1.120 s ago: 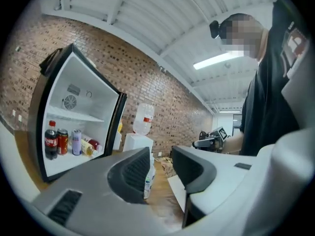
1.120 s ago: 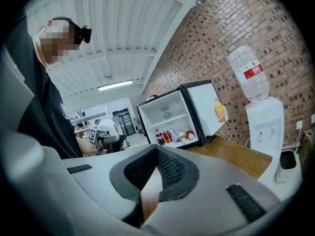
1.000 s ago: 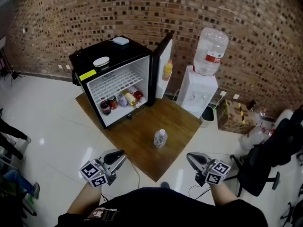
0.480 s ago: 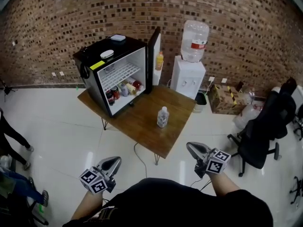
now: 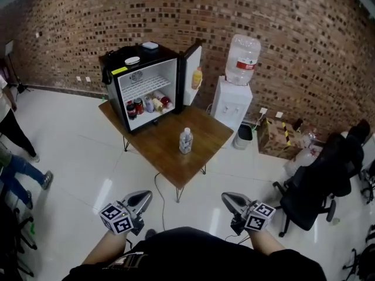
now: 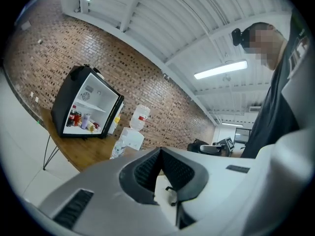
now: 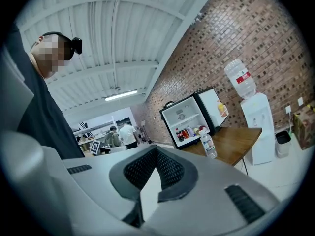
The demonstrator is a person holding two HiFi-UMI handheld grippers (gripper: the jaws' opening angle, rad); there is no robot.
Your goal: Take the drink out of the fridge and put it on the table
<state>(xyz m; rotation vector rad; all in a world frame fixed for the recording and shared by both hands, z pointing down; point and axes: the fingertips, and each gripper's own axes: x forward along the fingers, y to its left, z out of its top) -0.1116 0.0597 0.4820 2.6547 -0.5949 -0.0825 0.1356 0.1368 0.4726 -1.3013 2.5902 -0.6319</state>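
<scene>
Office-like room: water dispenser, office chair, brick wall.

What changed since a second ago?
The person backed away from the table, so it and the fridge sit farther off. The left hand-held gripper closed its jaws on nothing. The right hand-held gripper stayed shut and empty, the water bottle stayed upright on the table, and the fridge door stayed open.

Bright even light, ceiling tube glowing, glare on floor (glossy tiles), fisheye-bent edges
</scene>
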